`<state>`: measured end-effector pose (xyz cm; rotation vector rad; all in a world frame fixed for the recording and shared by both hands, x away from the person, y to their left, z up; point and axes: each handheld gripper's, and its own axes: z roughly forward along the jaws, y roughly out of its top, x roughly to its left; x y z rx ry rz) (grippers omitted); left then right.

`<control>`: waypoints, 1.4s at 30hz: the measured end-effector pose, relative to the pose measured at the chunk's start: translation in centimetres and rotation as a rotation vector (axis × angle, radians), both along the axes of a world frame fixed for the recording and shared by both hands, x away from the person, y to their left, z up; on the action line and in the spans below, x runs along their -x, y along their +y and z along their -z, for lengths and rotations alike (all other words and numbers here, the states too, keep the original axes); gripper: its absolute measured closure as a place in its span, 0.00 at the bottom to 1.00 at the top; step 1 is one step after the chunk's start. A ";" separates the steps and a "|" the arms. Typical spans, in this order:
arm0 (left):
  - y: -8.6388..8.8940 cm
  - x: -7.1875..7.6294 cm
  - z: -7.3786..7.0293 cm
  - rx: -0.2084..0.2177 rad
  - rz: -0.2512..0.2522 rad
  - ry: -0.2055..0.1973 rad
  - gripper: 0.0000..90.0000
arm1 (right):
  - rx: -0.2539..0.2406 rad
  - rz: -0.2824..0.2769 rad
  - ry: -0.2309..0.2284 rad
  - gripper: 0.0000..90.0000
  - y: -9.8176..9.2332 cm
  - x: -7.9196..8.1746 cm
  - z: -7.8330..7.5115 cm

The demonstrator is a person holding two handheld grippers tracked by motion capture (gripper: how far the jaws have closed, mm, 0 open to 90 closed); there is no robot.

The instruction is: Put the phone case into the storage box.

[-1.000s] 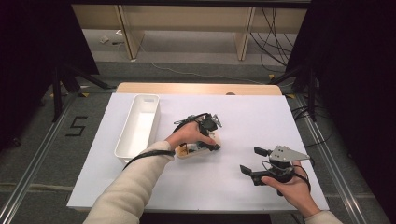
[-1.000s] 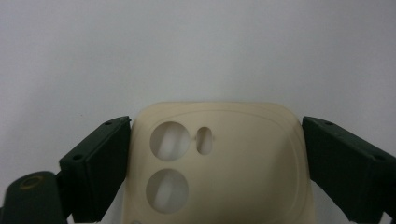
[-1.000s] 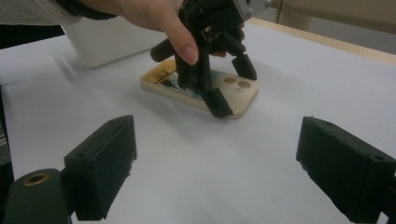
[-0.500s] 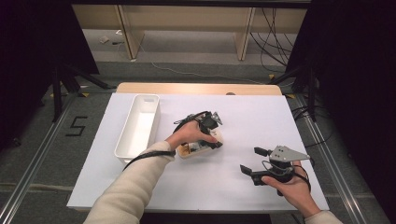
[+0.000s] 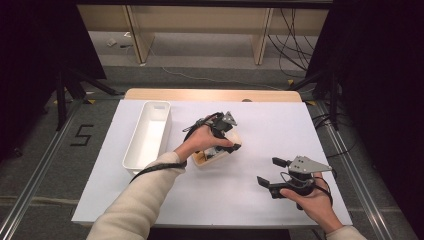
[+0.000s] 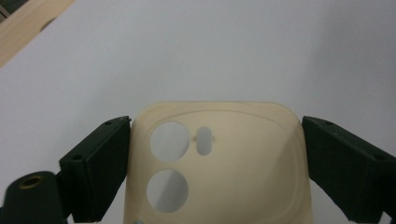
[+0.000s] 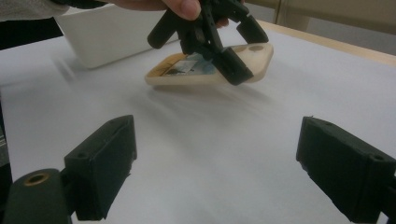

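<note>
A cream phone case (image 5: 214,156) with camera cut-outs lies near the middle of the white table. My left gripper (image 5: 223,146) is shut on its sides. In the left gripper view the case (image 6: 224,163) spans the whole gap between the two black jaws, touching both. The right gripper view shows the case (image 7: 205,70) tilted, one end raised off the table in the left gripper (image 7: 219,44). My right gripper (image 5: 270,171) is open at the front right of the table. Nothing sits between its jaws (image 7: 215,154), which point toward the case.
A long white tray (image 5: 147,135) stands on the table to the left of the case, also visible as the white tray (image 7: 107,32) behind it. A wooden strip (image 5: 210,95) borders the table's far edge. Cables lie on the floor beyond.
</note>
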<state>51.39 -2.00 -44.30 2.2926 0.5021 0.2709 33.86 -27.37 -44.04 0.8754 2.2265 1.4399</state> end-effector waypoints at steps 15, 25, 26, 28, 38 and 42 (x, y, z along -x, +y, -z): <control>1.4 1.3 -2.5 0.077 -0.062 -0.048 0.12 | 0.000 0.004 0.000 0.14 0.0 0.0 0.0; 2.9 2.1 -3.4 0.131 -0.148 -0.093 0.12 | 0.002 0.007 0.000 0.14 0.0 -0.1 0.0; 3.1 2.2 -3.6 0.138 -0.155 -0.097 0.12 | 0.003 0.009 0.000 0.15 -0.1 0.0 0.0; 3.4 2.4 -3.9 0.150 -0.177 -0.107 0.12 | 0.001 0.010 -0.001 0.15 -0.1 -0.1 0.0; 4.7 3.3 -5.1 0.198 -0.256 -0.146 0.12 | 0.002 0.015 0.000 0.14 -0.1 -0.1 0.0; 5.4 3.6 -5.3 0.206 -0.283 -0.149 0.12 | 0.002 0.016 0.000 0.14 -0.1 -0.1 0.0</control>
